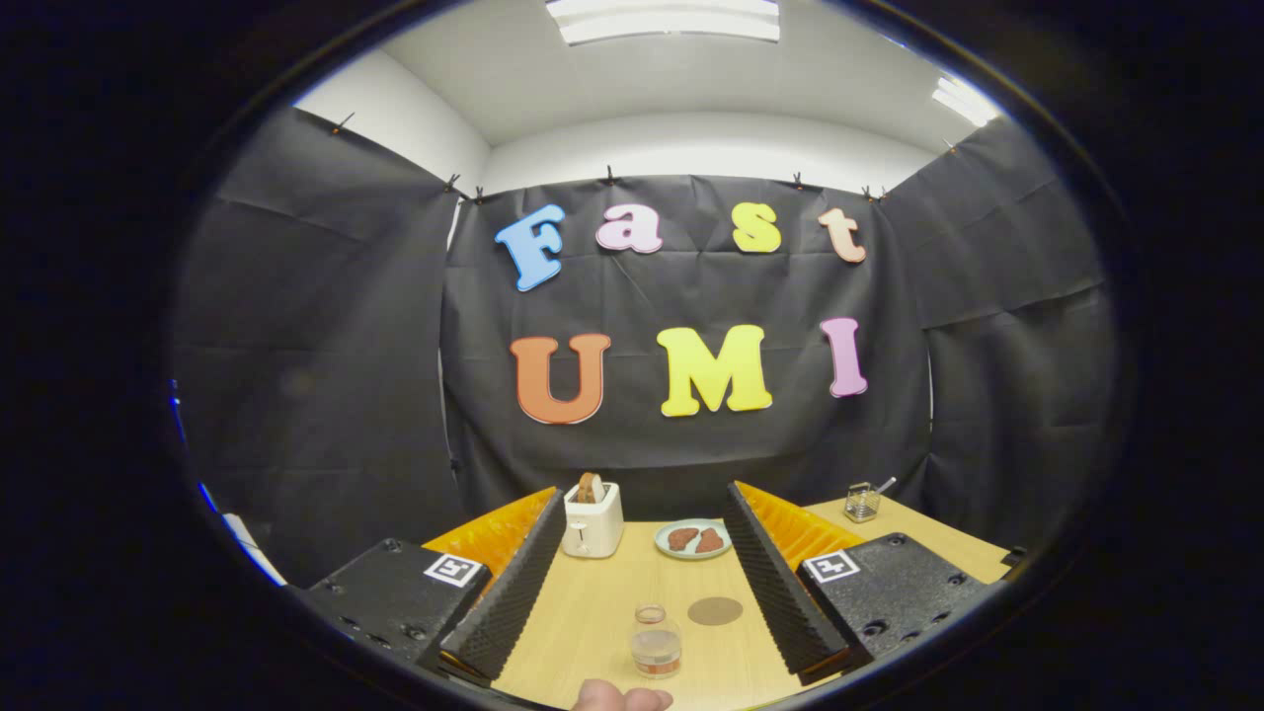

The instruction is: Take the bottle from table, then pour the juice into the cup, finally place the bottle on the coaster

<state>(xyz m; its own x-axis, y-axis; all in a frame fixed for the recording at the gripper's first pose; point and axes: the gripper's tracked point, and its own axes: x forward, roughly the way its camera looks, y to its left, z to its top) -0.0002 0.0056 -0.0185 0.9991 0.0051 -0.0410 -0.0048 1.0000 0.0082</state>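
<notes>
Gripper view along the two fingers toward the far wall of the booth. The gripper (640, 583) is held above the near part of a light wooden table (592, 622), its two ridged fingers spread wide apart and grasping nothing; the tips reach toward the far edge of the table.

Between the fingers, near the table's near edge, stands a small clear glass bottle (656, 642), upright, with an open mouth and a shallow layer of reddish juice in its lower part. It touches neither finger. Just beyond it and slightly toward the right finger lies a round brown coaster (715, 610), flat on the wood and bare, a little apart from the bottle. Part of a person's hand (622, 698) shows at the table's near edge, just in front of the bottle.

Toward the far edge of the table, close to the left fingertip, stands a white toaster (592, 521) with a slice of bread (590, 487) upright in its slot. Beside it, nearer the right fingertip, sits a pale plate (694, 554) carrying two reddish-brown pieces of food (695, 539). At the table's far right corner, beyond the right finger, stands a small wire basket (861, 502) with a handle.
</notes>
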